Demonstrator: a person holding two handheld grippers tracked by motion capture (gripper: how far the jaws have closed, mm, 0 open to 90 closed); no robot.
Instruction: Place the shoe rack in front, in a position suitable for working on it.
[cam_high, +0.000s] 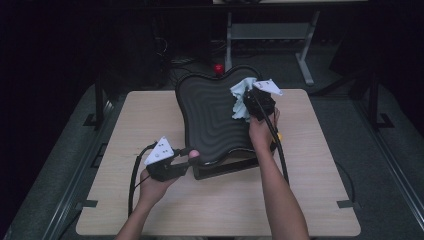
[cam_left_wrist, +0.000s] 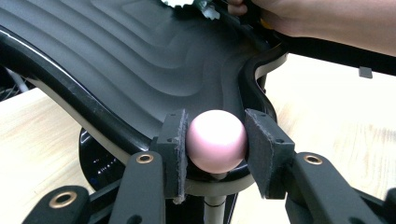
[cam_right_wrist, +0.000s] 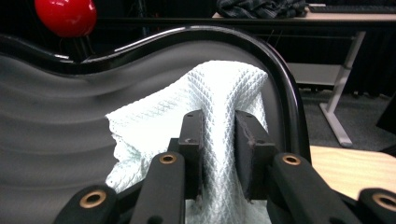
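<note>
My left gripper clamps the pink knob; my right gripper pinches the white cloth on the ridged black seat; a loosening pinch could drop it mid-wipe.

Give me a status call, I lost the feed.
Left gripper clamped on pink knob. Right gripper pinching white cloth against ridged black tray. Nothing blocking the wipe.
</note>
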